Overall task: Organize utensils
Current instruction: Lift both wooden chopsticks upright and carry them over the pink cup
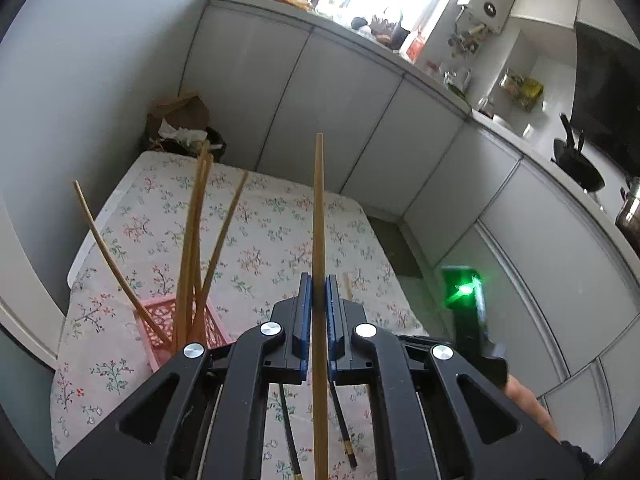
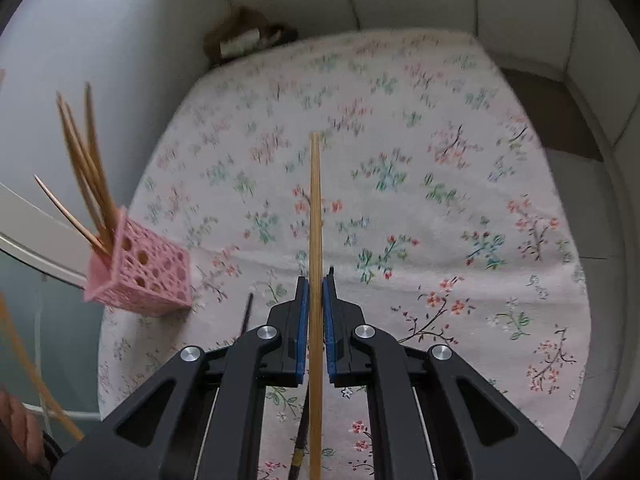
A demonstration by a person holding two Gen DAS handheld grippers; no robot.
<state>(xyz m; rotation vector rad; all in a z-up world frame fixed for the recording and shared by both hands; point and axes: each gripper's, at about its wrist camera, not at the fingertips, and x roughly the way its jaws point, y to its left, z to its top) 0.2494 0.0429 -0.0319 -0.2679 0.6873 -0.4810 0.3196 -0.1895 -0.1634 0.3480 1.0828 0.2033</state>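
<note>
a floral-clothed table carries a pink holder and dark chopsticks.

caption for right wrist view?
Right gripper clamps a bamboo chopstick over the floral tablecloth, pink holder at left.

Both cams ride on the grippers and look forward along the fingers. The left wrist view sits above the near edge of the table, tilted up a fair bit — you get the whole floral top plus the cabinets and window past the far edge. The right wrist view is pitched down steeper and closer, so the table fills nearly all of it. Shared bits: the tabletop, the pink holder near the left edge — also in the right view — and the brown bag beyond the far left corner, blurry on the right.
</note>
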